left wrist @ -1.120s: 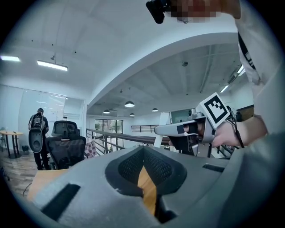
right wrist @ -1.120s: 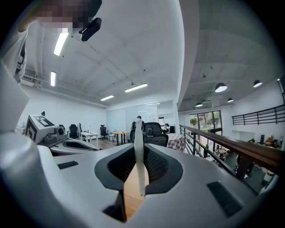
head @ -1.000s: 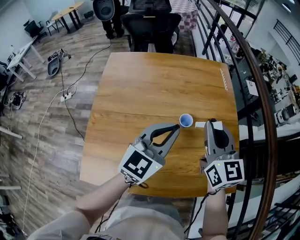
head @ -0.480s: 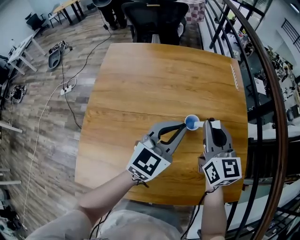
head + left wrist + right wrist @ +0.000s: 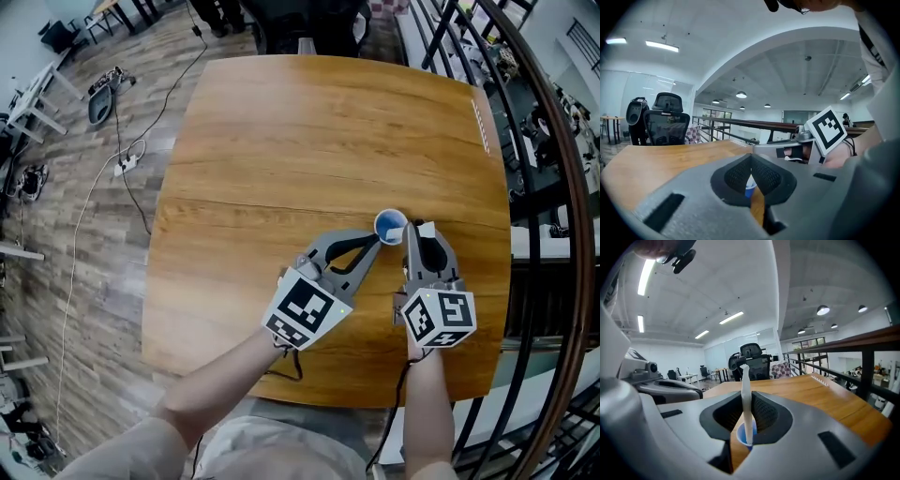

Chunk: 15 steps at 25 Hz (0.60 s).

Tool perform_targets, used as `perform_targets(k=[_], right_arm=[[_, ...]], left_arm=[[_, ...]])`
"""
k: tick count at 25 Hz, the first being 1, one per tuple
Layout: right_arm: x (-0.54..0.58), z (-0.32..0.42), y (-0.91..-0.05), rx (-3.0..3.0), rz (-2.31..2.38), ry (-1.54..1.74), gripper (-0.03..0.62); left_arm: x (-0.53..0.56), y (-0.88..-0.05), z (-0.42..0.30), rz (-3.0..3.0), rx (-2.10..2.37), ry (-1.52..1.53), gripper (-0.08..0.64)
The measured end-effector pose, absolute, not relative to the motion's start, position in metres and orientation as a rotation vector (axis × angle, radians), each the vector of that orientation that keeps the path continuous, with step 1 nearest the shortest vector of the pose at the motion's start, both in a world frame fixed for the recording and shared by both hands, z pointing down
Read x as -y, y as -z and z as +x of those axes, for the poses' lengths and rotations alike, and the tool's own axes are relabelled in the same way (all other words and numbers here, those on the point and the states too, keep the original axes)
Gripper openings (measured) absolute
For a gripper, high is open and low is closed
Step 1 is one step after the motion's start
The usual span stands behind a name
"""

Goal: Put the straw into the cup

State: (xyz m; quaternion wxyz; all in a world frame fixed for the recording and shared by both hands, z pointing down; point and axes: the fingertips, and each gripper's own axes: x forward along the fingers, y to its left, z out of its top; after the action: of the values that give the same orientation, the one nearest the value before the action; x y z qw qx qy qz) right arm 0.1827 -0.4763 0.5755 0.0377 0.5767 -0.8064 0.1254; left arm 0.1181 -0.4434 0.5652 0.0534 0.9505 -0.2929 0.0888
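A small cup (image 5: 391, 223), white outside and blue inside, stands upright on the wooden table (image 5: 281, 141) toward its right side. My right gripper (image 5: 413, 228) is shut on a white straw (image 5: 746, 394), which stands upright between the pads. In the right gripper view the straw's lower end sits in the mouth of the cup (image 5: 740, 437). My left gripper (image 5: 375, 241) is shut with nothing in it, its tips just left of the cup. A sliver of the cup (image 5: 750, 189) shows below the pads in the left gripper view, and the right gripper's marker cube (image 5: 827, 129) shows beside it.
A black office chair (image 5: 309, 14) stands at the table's far edge. A dark railing (image 5: 539, 187) runs along the right side. A white strip (image 5: 483, 127) lies near the table's far right edge. Cables (image 5: 122, 159) trail over the wooden floor at the left.
Both grippers have sunk and closed in on the cup. The straw's lower end, earlier beside the cup, now sits in its mouth. Both grippers stayed shut.
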Motion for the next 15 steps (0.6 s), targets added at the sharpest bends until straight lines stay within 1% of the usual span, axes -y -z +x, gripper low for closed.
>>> perform_targets(k=[8, 15], right_arm=[[0.482, 0.193, -0.611, 2.455, 1.791, -0.444, 0.056], [0.486, 0.191, -0.625, 2.427, 1.786, -0.454, 0.057]], left_arm=[[0.439, -0.61, 0.129, 2.844, 0.857, -0.352, 0.014], [0.438, -0.617, 0.131, 2.814, 0.832, -0.343, 0.014]])
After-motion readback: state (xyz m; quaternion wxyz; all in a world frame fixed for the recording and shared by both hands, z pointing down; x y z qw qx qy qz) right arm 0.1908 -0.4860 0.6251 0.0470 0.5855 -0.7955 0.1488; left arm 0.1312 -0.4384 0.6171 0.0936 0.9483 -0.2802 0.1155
